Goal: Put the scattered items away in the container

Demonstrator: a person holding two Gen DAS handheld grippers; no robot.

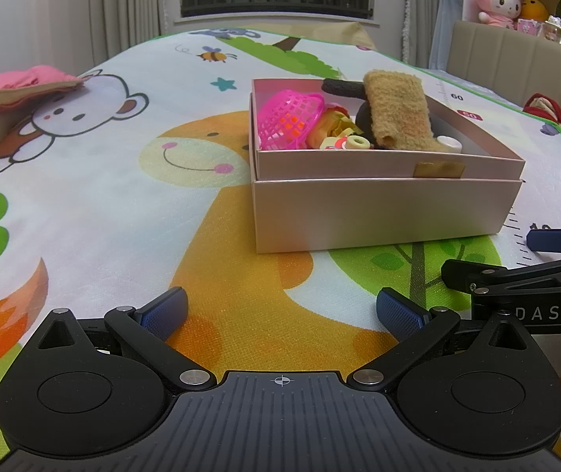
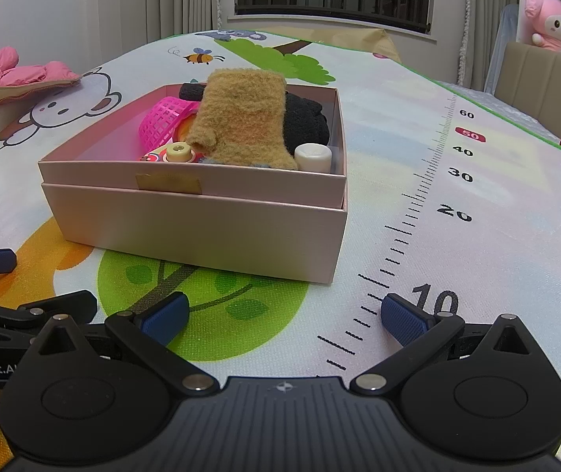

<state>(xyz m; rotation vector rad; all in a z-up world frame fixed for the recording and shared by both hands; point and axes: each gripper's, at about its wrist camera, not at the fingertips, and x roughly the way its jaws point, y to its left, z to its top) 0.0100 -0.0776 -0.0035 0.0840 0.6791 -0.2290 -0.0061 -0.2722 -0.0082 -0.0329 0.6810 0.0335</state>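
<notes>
Both tools [image 1: 282, 312] [image 2: 286, 314] gaping, empty, fuzzy tan glove [image 2: 241, 122] atop matte pink box [image 2: 201, 228]

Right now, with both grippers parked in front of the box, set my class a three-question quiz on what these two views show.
1. True or false: the tan fuzzy knitted glove lies on top of the other items in the pale pink cardboard box.
2. Which item sits nearest the box's left wall in the left wrist view? A) pink plastic mesh basket B) small white cylindrical cap C) black fuzzy cloth
3. Fill in: the jaws of the left gripper and the right gripper both stand ____.

Key: 1 true; 2 A; 3 open.
</notes>
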